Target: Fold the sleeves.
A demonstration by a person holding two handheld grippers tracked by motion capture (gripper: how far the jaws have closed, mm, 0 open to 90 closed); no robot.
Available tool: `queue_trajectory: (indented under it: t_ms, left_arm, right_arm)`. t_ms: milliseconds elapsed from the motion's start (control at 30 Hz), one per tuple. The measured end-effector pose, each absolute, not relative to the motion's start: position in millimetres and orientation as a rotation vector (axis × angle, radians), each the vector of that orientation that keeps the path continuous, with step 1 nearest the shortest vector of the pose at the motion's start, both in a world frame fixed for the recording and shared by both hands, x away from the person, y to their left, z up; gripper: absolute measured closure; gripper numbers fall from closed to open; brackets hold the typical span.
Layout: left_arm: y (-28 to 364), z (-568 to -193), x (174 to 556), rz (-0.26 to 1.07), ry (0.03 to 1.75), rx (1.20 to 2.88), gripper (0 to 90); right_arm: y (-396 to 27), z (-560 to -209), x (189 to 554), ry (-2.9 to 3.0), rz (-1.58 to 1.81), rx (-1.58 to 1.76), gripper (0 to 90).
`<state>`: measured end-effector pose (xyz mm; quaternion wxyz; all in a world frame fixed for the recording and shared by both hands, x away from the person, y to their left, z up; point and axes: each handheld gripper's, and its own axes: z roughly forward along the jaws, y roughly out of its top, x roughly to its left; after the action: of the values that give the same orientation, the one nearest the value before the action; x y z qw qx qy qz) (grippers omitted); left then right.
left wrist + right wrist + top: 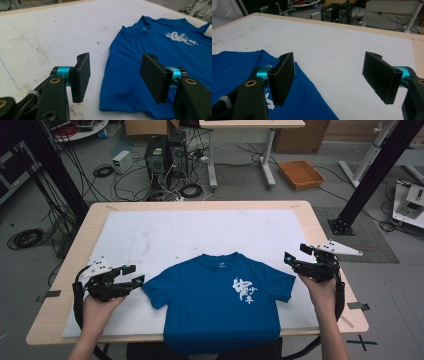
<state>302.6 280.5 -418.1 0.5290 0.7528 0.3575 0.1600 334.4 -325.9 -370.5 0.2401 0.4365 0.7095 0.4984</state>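
From above, the blue T-shirt point(217, 302) lies flat at the table's near edge, collar away from the person, between both grippers. The left gripper point(115, 75), jaws apart and empty, straddles the sleeve edge. The right gripper point(329, 78), open too, hangs beside the other sleeve.

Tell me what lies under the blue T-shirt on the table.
The blue T-shirt lies flat on a white mat, which covers most of the wooden table. Its hem hangs over the near edge. The mat surface directly beneath the shirt is covered and cannot be seen.
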Motion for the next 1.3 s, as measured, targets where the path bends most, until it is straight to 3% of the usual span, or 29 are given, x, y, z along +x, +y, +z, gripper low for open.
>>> queue_trajectory:
  t_ms: [233, 400, 767, 967, 1133, 1300]
  left_arm:
    - [278, -431, 304, 0.330, 0.917, 1.840, 46.3]
    - [278, -437, 305, 0.300, 0.988, 1.851, 55.8]
    - [272, -447, 311, 0.257, 1.123, 1.898, 60.7]
    - [268, -451, 313, 0.253, 1.127, 1.940, 71.3]
    - [269, -451, 313, 0.257, 1.136, 1.923, 87.1]
    - [268, -433, 311, 0.228, 1.076, 1.867, 88.0]
  right_arm:
    - [-326, -371, 334, 1.941, 1.364, 1.193, 25.8]
    - [-327, -371, 335, 1.937, 1.363, 1.199, 25.8]
    - [-325, -372, 335, 1.941, 1.360, 1.198, 25.8]
    - [-326, -372, 335, 1.942, 1.360, 1.196, 25.8]
    - [-326, -371, 335, 1.937, 1.360, 1.195, 26.0]
    - [-327, -371, 335, 1.935, 1.365, 1.201, 26.0]
